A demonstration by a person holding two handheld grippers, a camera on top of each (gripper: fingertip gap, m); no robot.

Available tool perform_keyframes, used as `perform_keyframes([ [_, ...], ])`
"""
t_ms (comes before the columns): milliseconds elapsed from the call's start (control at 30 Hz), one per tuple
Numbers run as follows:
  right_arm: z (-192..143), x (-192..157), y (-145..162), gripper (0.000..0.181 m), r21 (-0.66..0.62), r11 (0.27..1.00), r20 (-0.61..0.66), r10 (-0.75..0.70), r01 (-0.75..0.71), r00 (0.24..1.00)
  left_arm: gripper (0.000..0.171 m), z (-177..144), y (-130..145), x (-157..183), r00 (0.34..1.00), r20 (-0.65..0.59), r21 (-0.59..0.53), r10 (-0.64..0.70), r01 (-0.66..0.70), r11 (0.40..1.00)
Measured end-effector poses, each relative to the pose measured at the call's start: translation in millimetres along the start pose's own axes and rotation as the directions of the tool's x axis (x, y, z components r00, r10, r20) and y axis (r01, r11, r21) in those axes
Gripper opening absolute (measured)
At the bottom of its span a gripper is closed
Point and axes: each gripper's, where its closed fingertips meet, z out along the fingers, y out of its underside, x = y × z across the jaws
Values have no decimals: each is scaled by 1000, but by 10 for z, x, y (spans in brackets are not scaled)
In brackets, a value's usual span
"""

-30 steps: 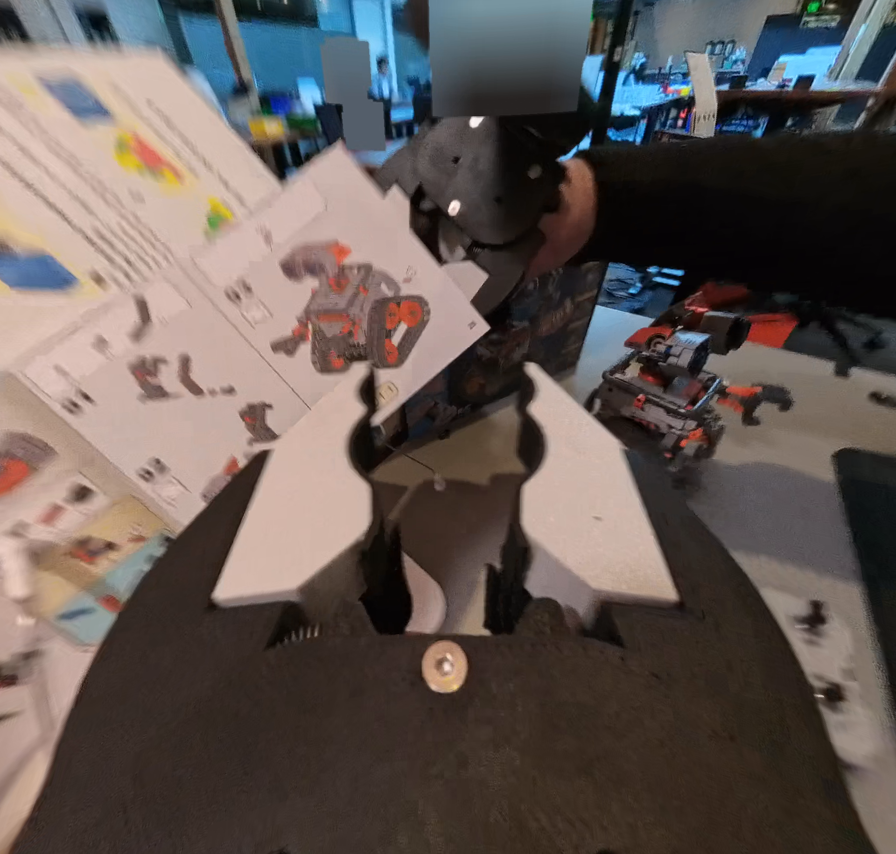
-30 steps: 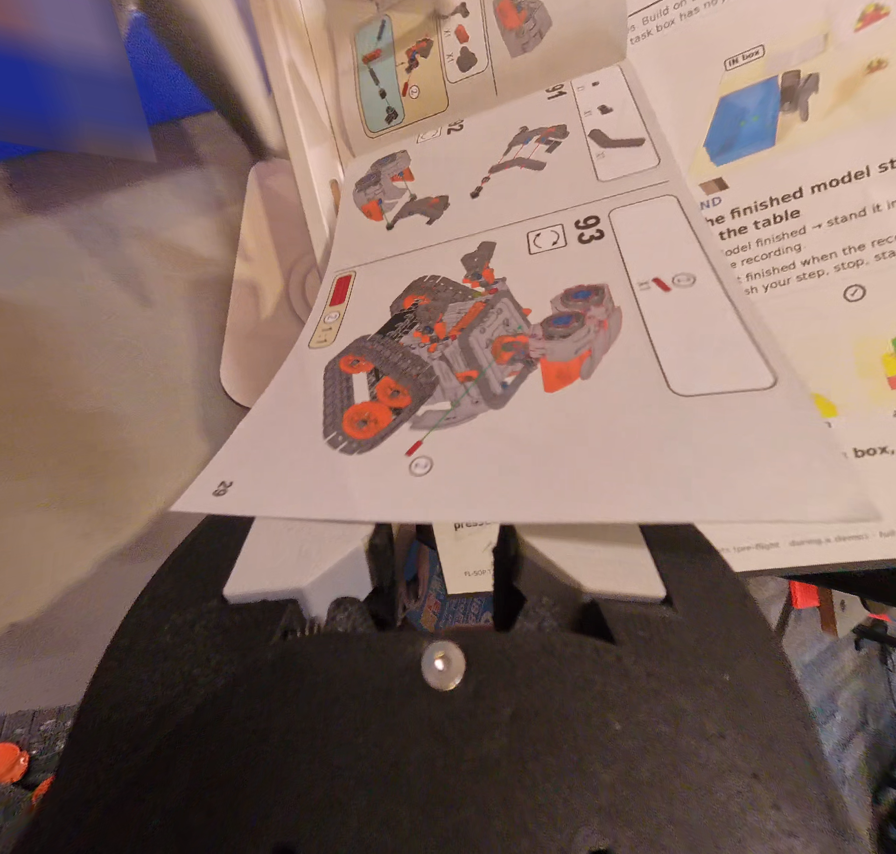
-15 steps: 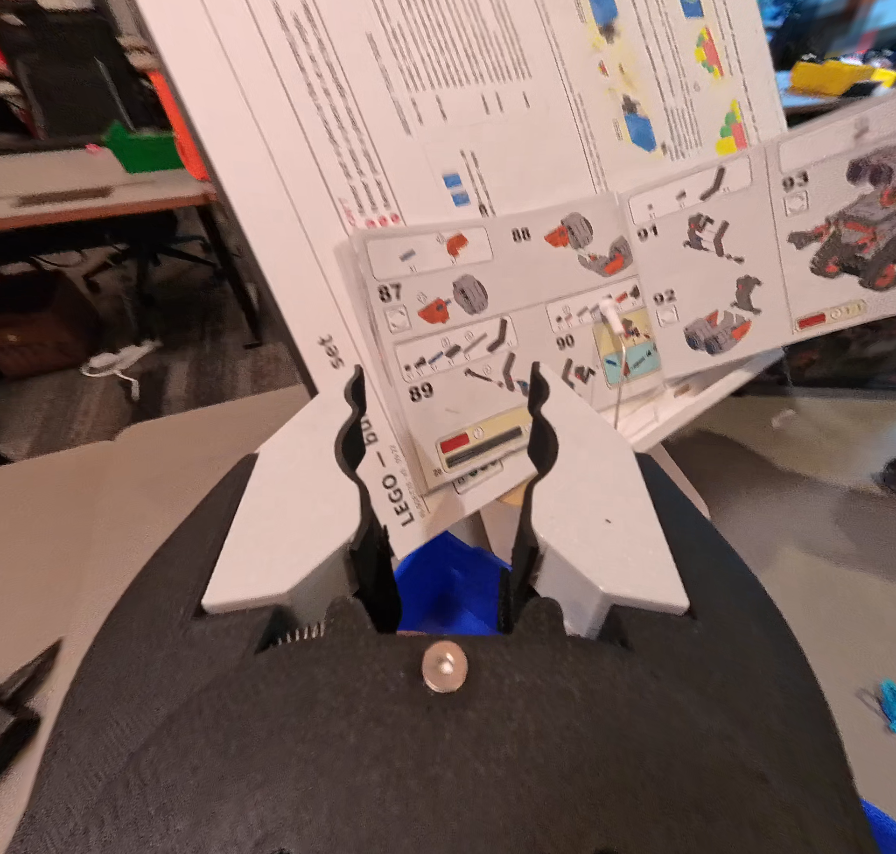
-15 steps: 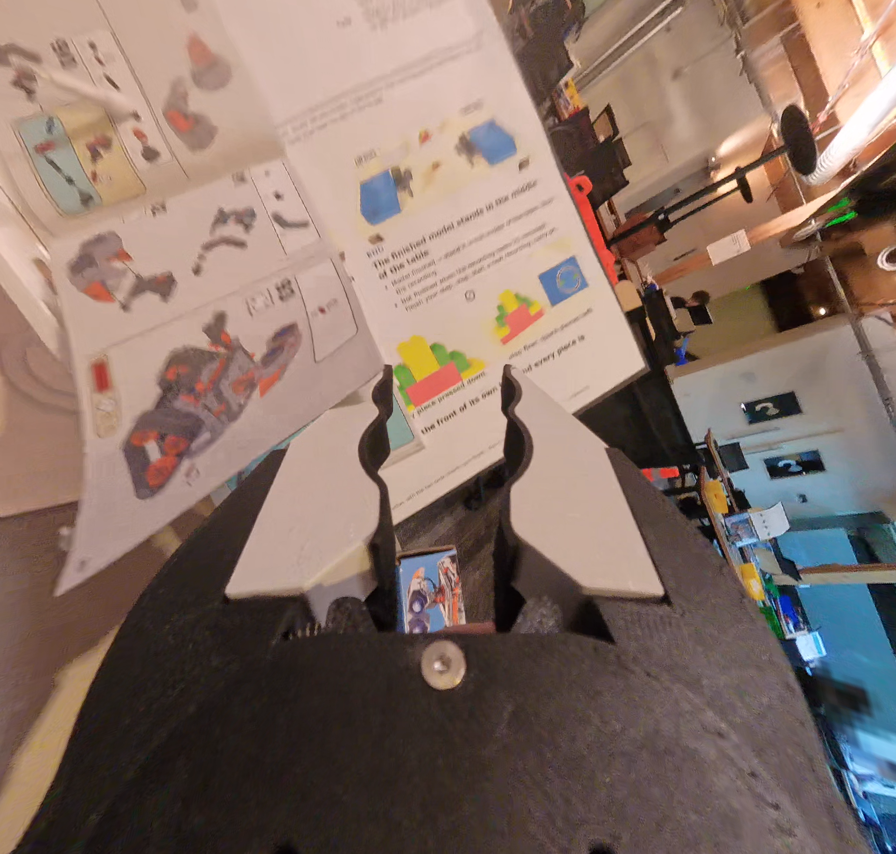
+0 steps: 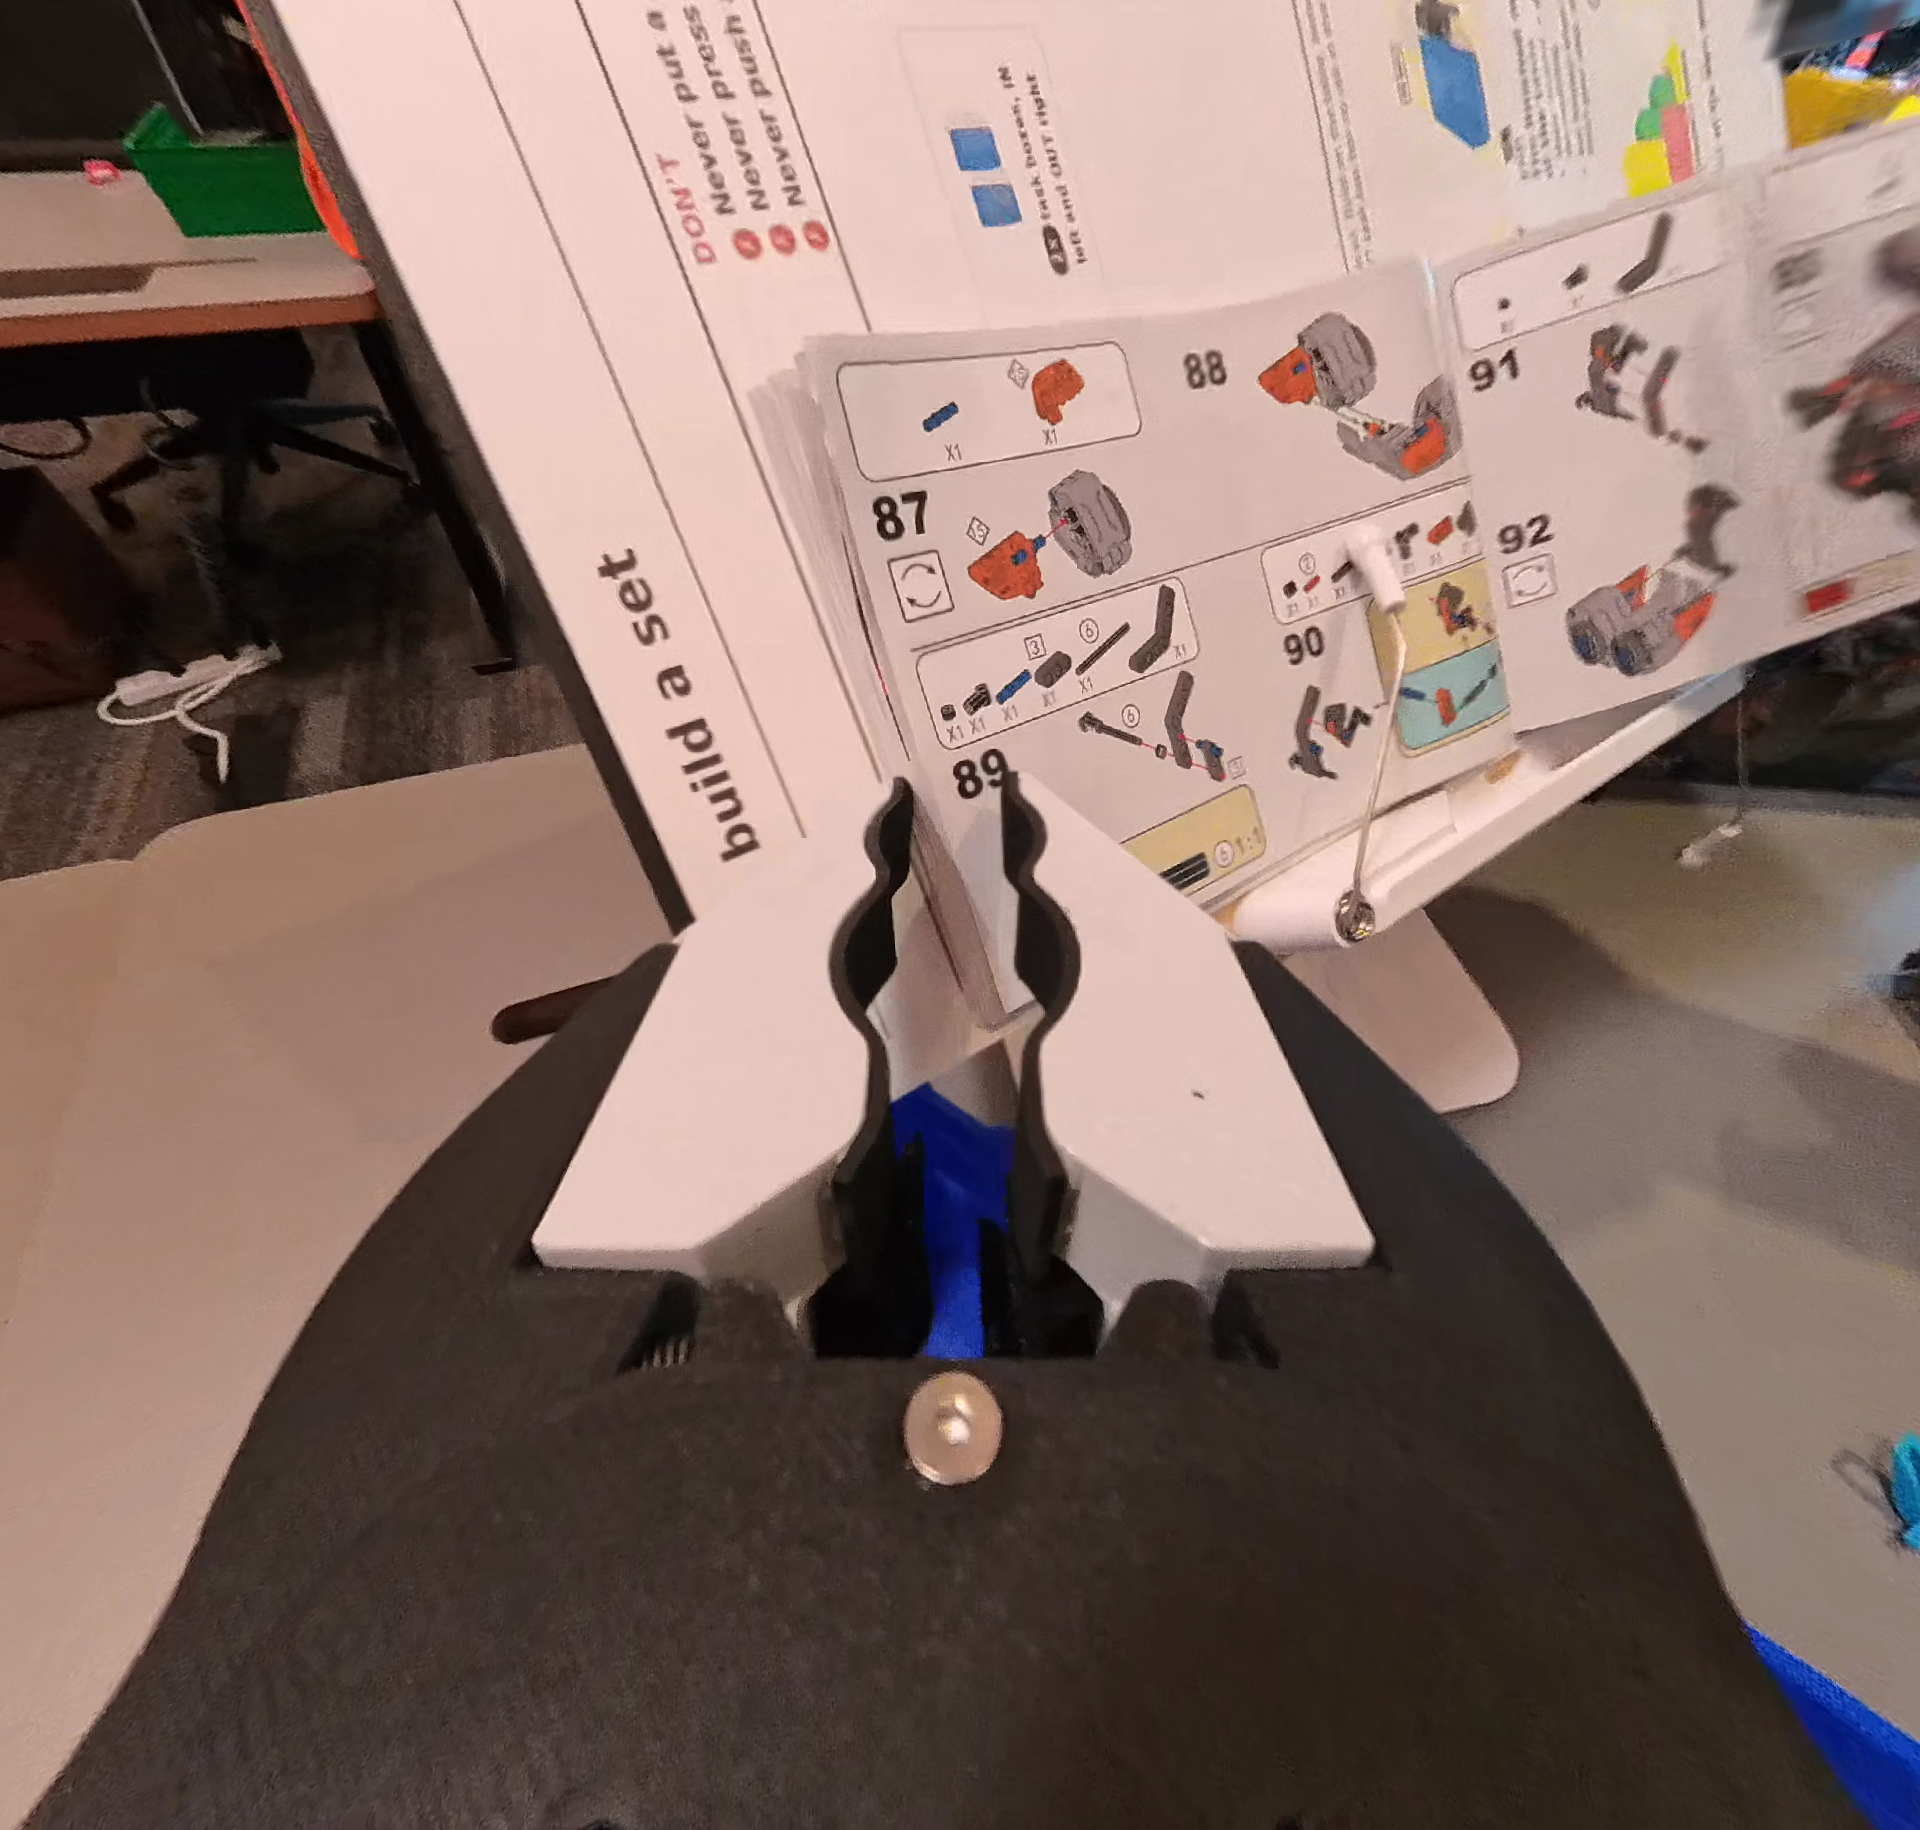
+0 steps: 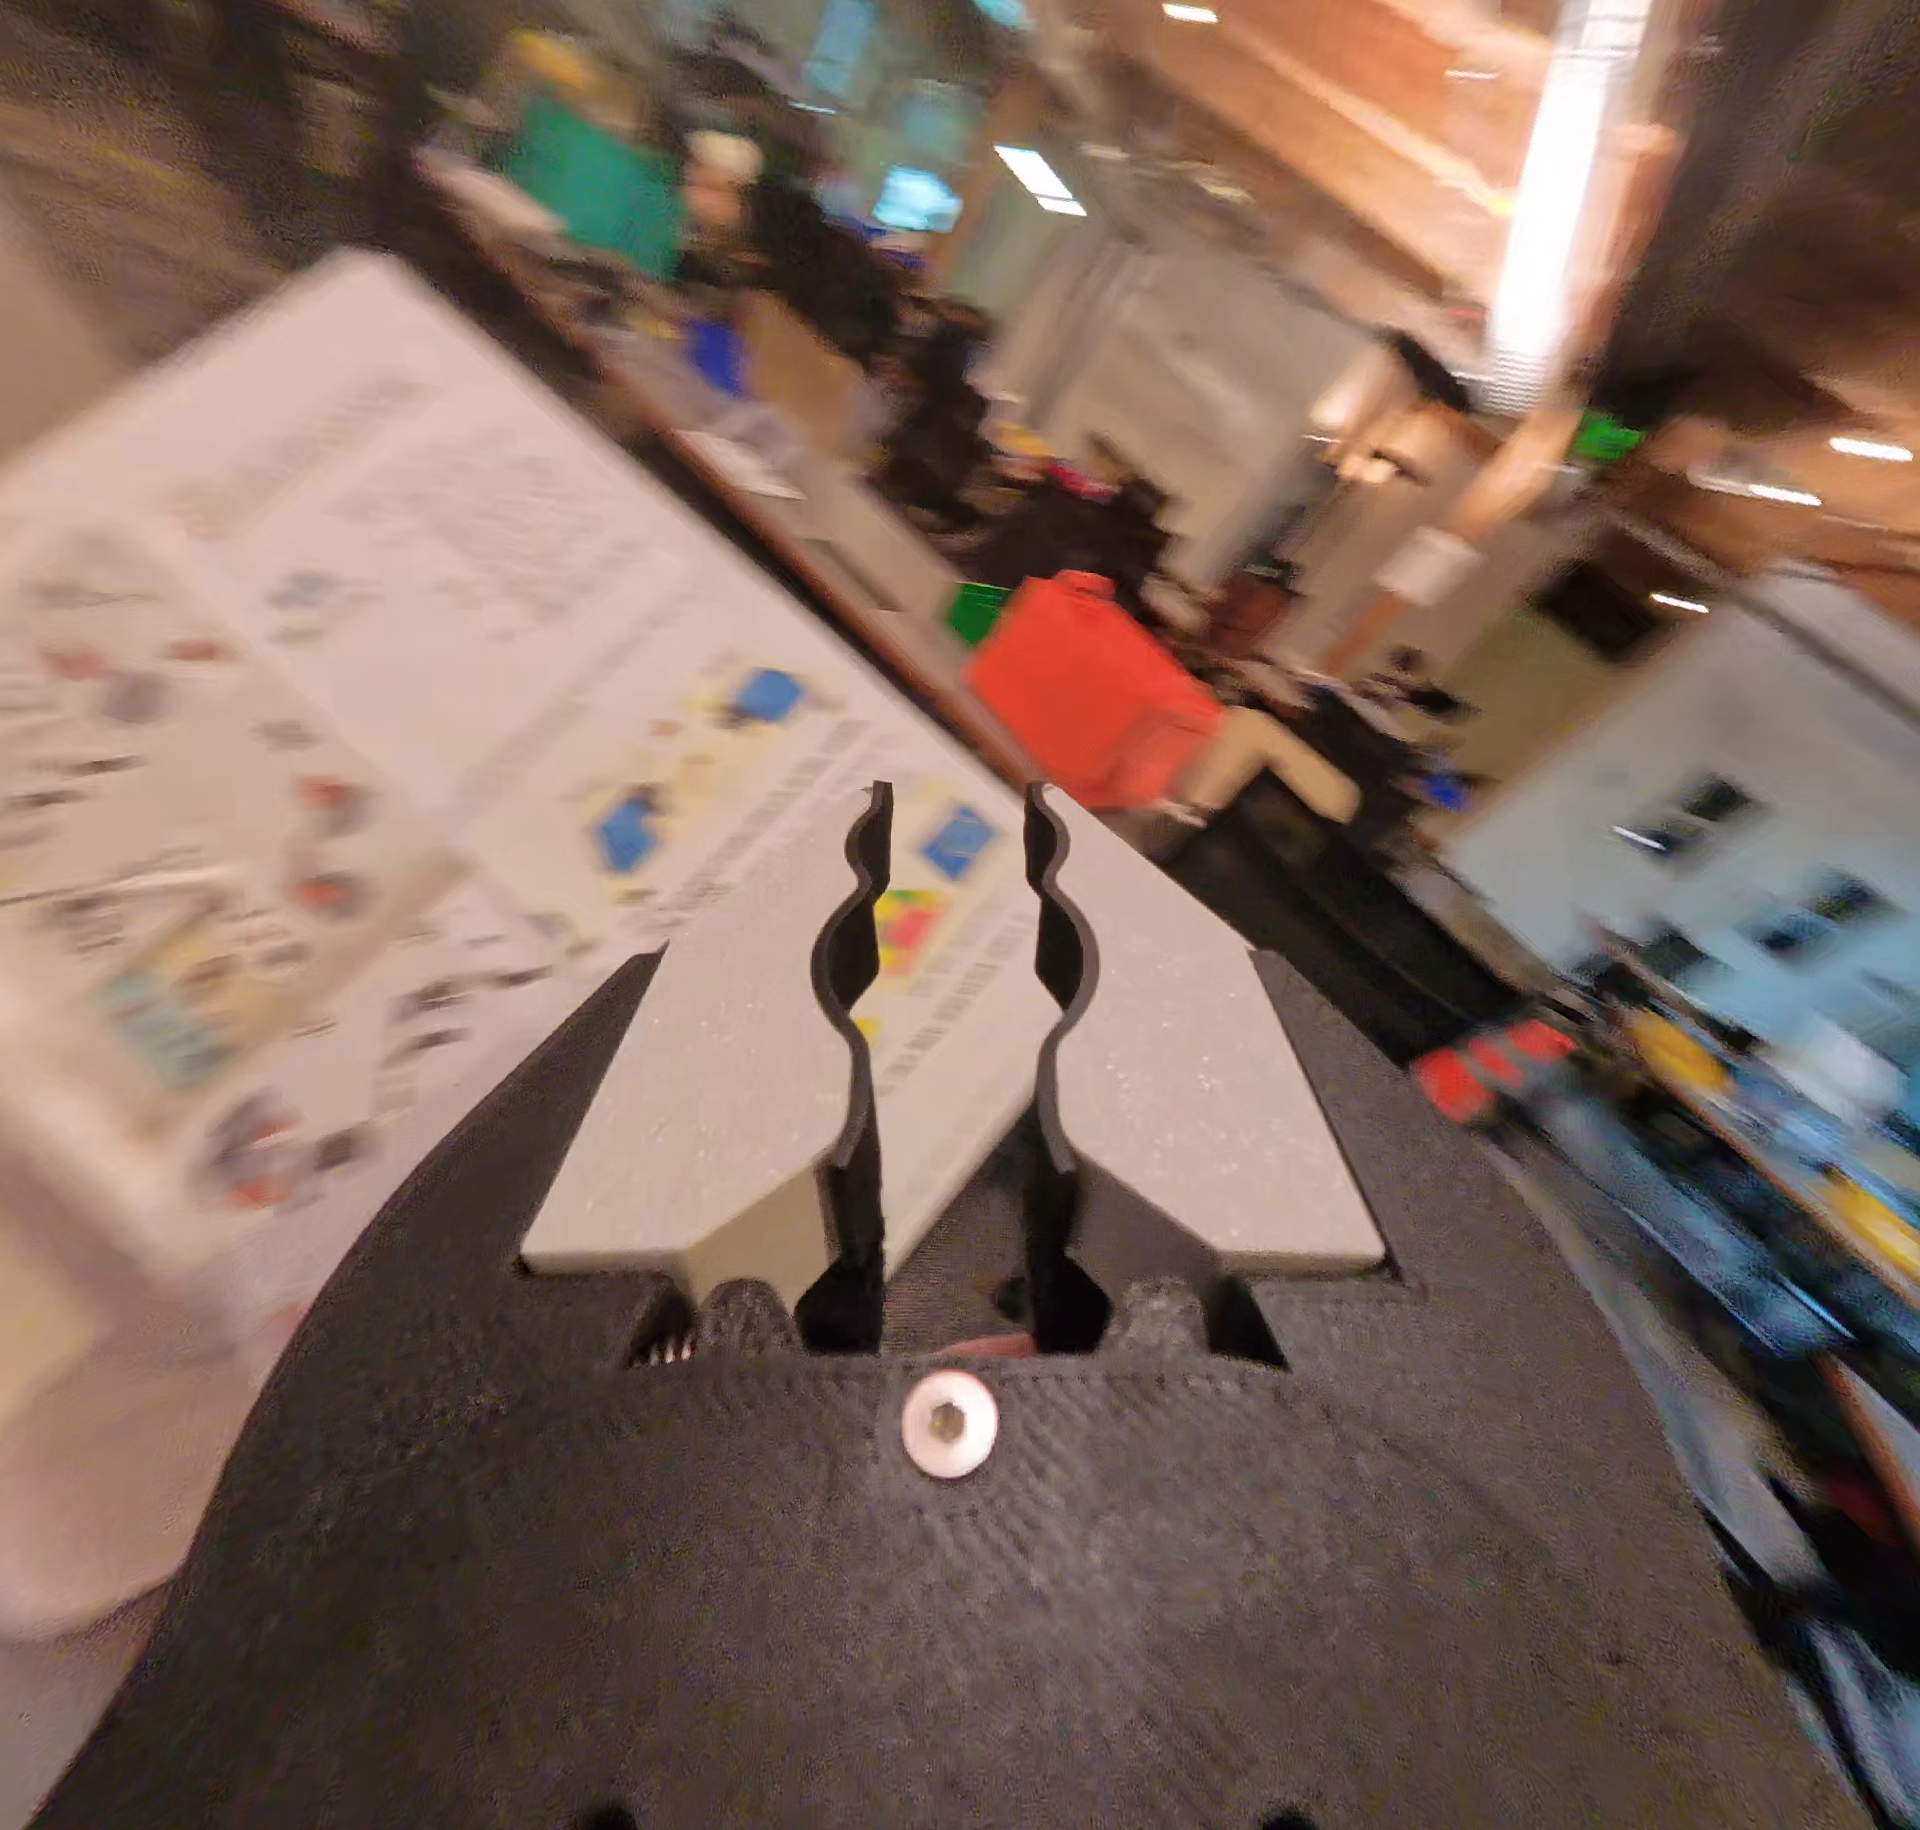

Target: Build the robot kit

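Note:
An open instruction booklet [image 5: 1143, 533] leans on a white stand [image 5: 1455, 1001], held by a wire page holder [image 5: 1377, 741]. My left gripper [image 5: 954, 793] has its jaws close together around the booklet's lower left corner, and the page stack fills the gap. A big white printed board [image 5: 727, 222] stands behind the booklet. My right gripper [image 6: 956, 793] is up in the air with a narrow gap between its jaws and nothing in it. It points past the board's [image 6: 468, 585] far edge. The booklet shows blurred at the left of the right wrist view [image 6: 156, 845].
A blue bin [image 5: 945, 1157] sits under my left fingers. The pale table [image 5: 208, 1053] spreads left and right of the stand. Beyond it are a side table with a green bin [image 5: 218, 180], and a red block [image 6: 1081, 700] among room clutter. Tip to tip, the grippers are about 40 cm apart.
My left gripper has moved in on the booklet's lower left corner and narrowed its jaws on it. My right gripper let go of the right page, swung up and away, and its jaws narrowed.

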Motion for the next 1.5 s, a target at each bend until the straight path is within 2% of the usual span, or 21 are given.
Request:
perform_keyframes([
  [67,-9,-516,10,23,-38,999,231,10,-1,973,22,9,-18,97,996,-77,15,-34,35,999],
  [100,-21,-859,67,24,-77,997,363,17,12,932,20,6,-27,125,993,-106,20,-52,55,998],
  [200,-4,-1720,348,26,-217,976,559,142,-21,817,17,-20,-63,132,990,-119,50,-72,78,996],
  [300,148,-2356,666,35,-351,927,585,325,-129,743,20,-55,-88,185,985,-151,73,-79,91,993],
  [433,433,-2789,681,38,-344,881,565,471,-326,678,21,-52,-97,188,982,-163,74,-97,110,991],
  [533,610,-2869,578,27,-293,873,528,488,-390,696,17,-42,-94,172,980,-169,75,-102,116,990],
  [567,645,-2912,570,14,-296,869,521,495,-397,695,16,-46,-94,172,980,-173,75,-101,116,990],
  [633,702,-2989,626,13,-326,861,492,507,-390,707,14,-57,-97,168,979,-175,79,-100,116,990],
  [700,721,-2996,617,3,-294,875,478,483,-385,733,13,-56,-96,167,979,-176,82,-101,117,990],
  [833,567,-2739,639,19,-214,867,365,498,-450,786,10,-47,-78,161,982,-166,89,-87,103,991],
  [867,541,-2706,696,21,-220,855,347,518,-469,782,11,-52,-88,176,980,-177,96,-90,108,990],
  [900,539,-2735,780,34,-258,838,346,545,-481,764,13,-51,-88,188,978,-186,94,-93,112,989],
  [933,540,-2822,820,39,-292,820,379,571,-491,728,13,-49,-89,189,978,-188,94,-92,111,989],
  [1000,574,-2927,789,30,-294,793,426,608,-533,670,14,-53,-109,204,975,-201,105,-96,118,987],
  [1100,650,-2945,665,15,-254,781,450,618,-571,645,12,-57,-129,220,972,-212,115,-102,129,985],
  [1133,673,-2974,654,17,-263,784,452,615,-562,647,12,-59,-142,235,969,-224,118,-105,133,984],
  [1200,680,-3030,561,0,-228,812,492,572,-537,656,9,-59,-177,259,965,-241,125,-107,141,982],
  [1300,650,-3195,455,0,-223,841,569,523,-493,635,1,-22,-202,209,974,-205,124,-96,123,985],
  [1400,684,-3162,589,0,-214,899,491,437,-383,754,0,-7,-199,179,974,-206,116,-97,122,986],
  [1433,683,-3070,599,16,-185,905,444,425,-384,789,2,-16,-201,176,975,-204,119,-89,115,986],
  [1500,668,-2901,635,30,-161,899,356,439,-408,825,3,-28,-197,174,976,-202,119,-80,105,987],
])
